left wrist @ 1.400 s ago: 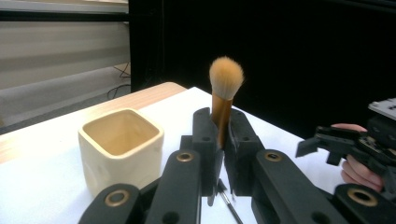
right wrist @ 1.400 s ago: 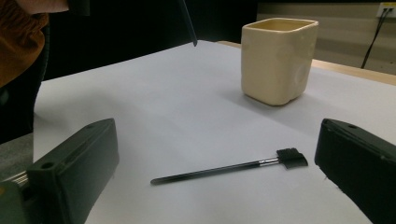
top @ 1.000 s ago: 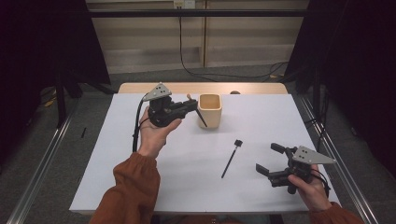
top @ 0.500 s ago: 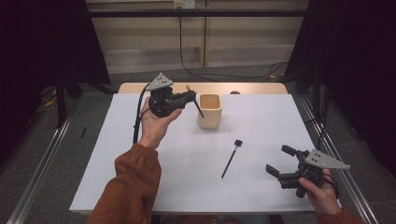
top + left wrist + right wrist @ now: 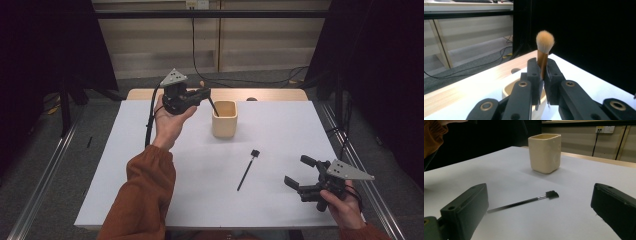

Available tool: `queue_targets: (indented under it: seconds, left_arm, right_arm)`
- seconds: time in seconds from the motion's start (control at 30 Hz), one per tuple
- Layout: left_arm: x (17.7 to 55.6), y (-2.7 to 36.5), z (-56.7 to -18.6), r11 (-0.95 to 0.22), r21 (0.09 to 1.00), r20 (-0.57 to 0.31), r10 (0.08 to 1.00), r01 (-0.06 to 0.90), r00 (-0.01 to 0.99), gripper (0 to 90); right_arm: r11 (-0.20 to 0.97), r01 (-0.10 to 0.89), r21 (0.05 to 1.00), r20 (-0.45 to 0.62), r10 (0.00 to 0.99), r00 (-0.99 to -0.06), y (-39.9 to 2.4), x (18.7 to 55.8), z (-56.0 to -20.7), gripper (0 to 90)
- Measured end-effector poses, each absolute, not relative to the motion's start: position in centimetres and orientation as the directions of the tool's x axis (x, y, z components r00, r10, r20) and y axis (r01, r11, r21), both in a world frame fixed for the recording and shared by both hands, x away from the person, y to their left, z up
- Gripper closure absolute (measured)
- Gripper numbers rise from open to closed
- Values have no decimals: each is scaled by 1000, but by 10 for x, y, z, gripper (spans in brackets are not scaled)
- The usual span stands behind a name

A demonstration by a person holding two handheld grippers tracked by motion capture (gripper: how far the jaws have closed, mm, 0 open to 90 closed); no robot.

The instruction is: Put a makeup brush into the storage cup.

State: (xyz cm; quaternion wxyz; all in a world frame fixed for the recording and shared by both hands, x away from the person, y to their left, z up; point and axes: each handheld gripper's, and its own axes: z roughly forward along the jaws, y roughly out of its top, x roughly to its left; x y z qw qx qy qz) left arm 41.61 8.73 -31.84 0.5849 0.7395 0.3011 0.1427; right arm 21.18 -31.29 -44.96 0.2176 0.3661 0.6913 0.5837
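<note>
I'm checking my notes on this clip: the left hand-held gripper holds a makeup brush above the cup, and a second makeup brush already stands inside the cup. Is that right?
Not quite. The second brush lies flat on the white table, between the cup and the right hand-held gripper, as the high view shows. The left hand-held gripper does hold a makeup brush above the cup.

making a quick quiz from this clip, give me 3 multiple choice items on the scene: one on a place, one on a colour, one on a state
1. Where does the thin black brush lie?
A. inside the cup
B. flat on the white table, between cup and right gripper
C. on the floor

2. What colour is the cup?
A. cream
B. red
C. blue

3. How does the left gripper stand?
A. wide open
B. shut on the makeup brush
C. lying on the table

Answers:
1 B, it lies flat on the table ahead of the right gripper.
2 A, its walls are cream.
3 B, the jaws clamp the makeup brush by its handle.
</note>
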Motion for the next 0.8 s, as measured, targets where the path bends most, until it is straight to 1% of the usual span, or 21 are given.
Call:
queue_targets:
  seconds: [0.13, 0.2, 0.47, 0.67, 0.8]
  left_arm:
    - [419, 83, -315, -141, 955, -123, 618, 263, 777, 844]
    - [421, 81, -316, -135, 955, -128, 616, 265, 777, 844]
    - [426, 76, -330, -145, 950, -130, 621, 276, 773, 843]
    - [429, 73, -334, -145, 949, -132, 624, 280, 771, 843]
    - [433, 72, -339, -165, 944, -123, 630, 287, 766, 843]
  right_arm:
    - [54, 253, 966, 125, 759, -639, -312, 212, -450, 6]
    - [53, 255, 965, 127, 760, -637, -312, 212, -450, 5]
    - [54, 258, 964, 130, 753, -645, -312, 212, -450, 6]
    - [53, 261, 964, 134, 750, -648, -311, 212, -450, 6]
    - [55, 262, 964, 133, 751, -647, -311, 212, -450, 4]
